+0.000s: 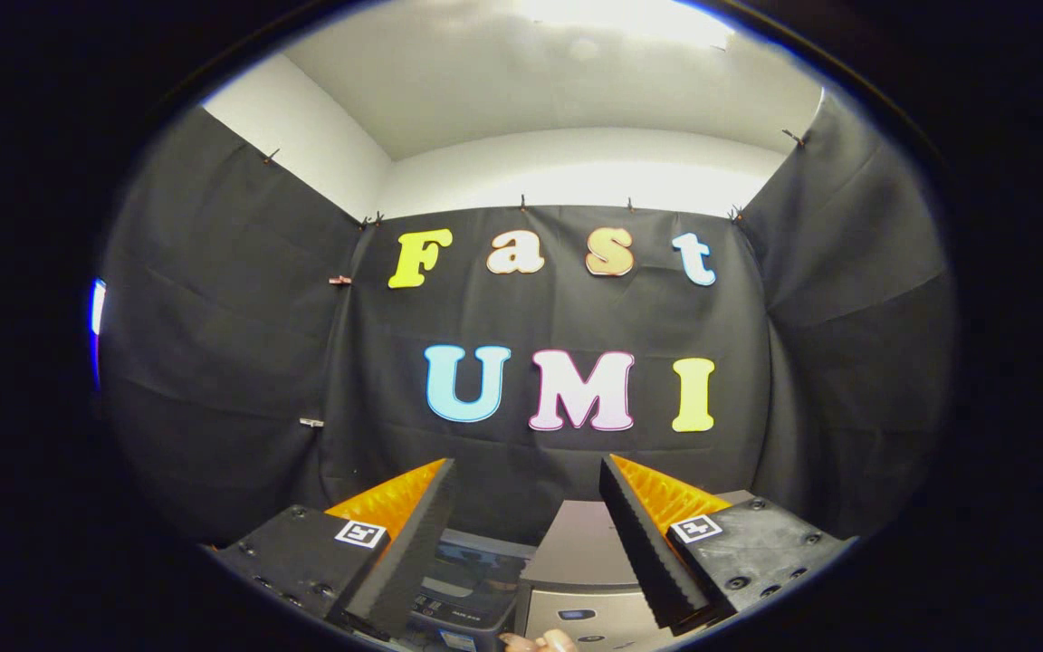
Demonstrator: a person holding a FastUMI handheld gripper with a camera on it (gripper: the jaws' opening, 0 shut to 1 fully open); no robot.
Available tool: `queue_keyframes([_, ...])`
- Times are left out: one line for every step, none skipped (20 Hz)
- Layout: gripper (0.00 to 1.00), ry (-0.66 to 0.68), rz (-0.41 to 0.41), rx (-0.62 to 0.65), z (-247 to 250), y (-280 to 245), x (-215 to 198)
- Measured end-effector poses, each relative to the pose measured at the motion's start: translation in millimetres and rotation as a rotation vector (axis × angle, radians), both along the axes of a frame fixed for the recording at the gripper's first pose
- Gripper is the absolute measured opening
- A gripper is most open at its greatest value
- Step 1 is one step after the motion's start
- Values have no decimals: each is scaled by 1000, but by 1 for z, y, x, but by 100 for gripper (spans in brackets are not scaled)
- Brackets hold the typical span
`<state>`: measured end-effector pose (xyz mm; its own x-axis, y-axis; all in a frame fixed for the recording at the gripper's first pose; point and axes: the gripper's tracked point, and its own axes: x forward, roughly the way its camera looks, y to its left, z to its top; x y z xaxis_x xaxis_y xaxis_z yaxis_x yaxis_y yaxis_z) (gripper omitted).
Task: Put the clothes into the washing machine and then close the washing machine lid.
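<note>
My gripper (pixel 526 462) is open, held high and level, with nothing between its fingers. It faces the black cloth back wall of the booth. Low between the fingers lies the pale grey top of a box-shaped appliance (pixel 580 548), likely the washing machine, with a small control panel on its front face. To its left sits a darker grey unit (pixel 472 580) with a glossy top; I cannot tell what it is. Both lie well below the fingertips.
Black cloth walls (pixel 232 362) close the booth at left, back and right, under a white ceiling. A person's fingertips (pixel 540 641) show just in front of the grey appliance, under the gripper.
</note>
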<state>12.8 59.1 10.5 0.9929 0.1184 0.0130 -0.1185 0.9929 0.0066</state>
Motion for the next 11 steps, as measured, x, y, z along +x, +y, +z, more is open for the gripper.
queue_keyframes([98, 3, -8, -4, -2, -5, -8])
queue_keyframes([98, 2, -18, -7, -3, -9, -15])
queue_keyframes([98, -3, -26, -5, -1, -11, -22])
queue_keyframes([98, -13, -30, 1, 1, -12, -29])
queue_keyframes([98, -26, -30, 14, 5, -11, -34])
queue_keyframes([98, -39, -30, 28, 9, -11, -40])
queue_keyframes([98, -49, -29, 38, 11, -12, -44])
queue_keyframes([98, -55, -29, 42, 12, -12, -48])
queue_keyframes([98, -60, -28, 41, 13, -12, -50])
queue_keyframes([98, -65, -26, 36, 15, -11, -52])
queue_keyframes([98, -70, -26, 31, 17, -12, -53])
